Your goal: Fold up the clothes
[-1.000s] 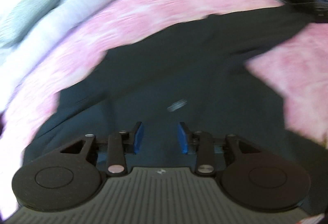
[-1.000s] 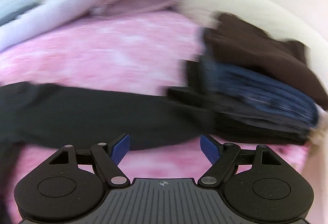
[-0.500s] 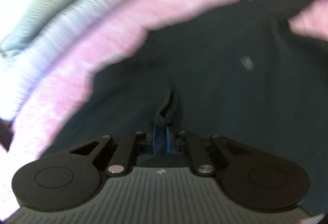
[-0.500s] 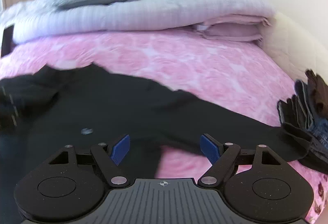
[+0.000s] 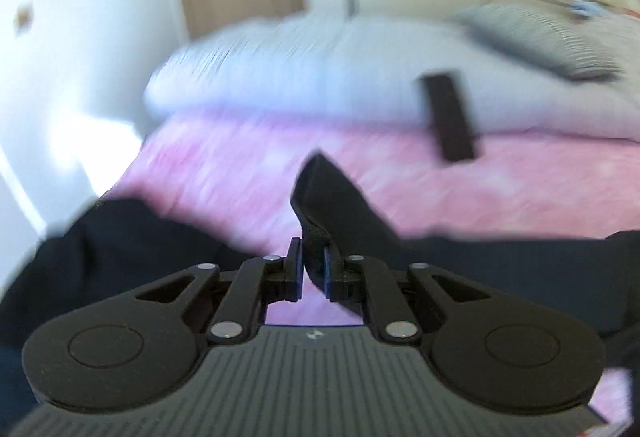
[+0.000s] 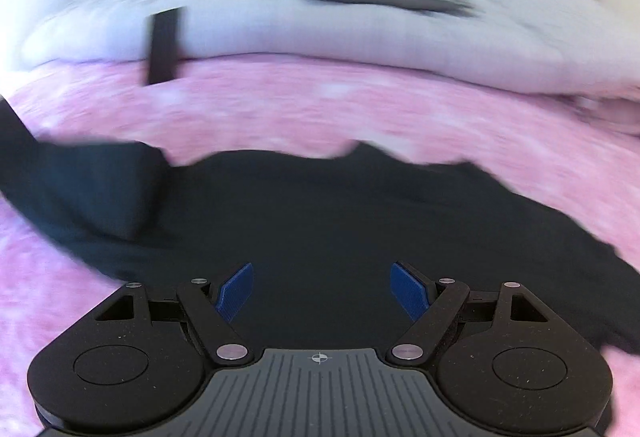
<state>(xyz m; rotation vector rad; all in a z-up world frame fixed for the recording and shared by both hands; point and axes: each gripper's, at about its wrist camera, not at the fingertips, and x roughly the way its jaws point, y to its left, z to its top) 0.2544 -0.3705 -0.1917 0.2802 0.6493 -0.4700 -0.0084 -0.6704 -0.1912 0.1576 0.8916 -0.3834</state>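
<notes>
Bedroom, bed [image 5: 500,193] under a pink patterned cover, pale folded duvet [image 5: 320,77] across the upper half of both views, grey pillow [image 5: 540,37] at upper right, small dark flat object [image 5: 450,117] at the duvet's edge, identity unclear. Item: one dark garment [image 6: 320,237], spread across the lower middle of the right wrist view, its upper hem ragged against the pink. Left tongs [image 5: 312,271]: pinched narrow on a lifted corner of that garment, which rises as a dark peak above the pads at frame centre; a second ago these tongs stood apart over flat cloth, so the grasp is new and the corner now hangs off the bed. Right tongs [image 6: 320,291]: wide, nothing between them, poised over the garment's middle. Reading: the fold is likely just begun, one edge secured, the second grasp not yet made. Heavy blur obscures finer detail.
</notes>
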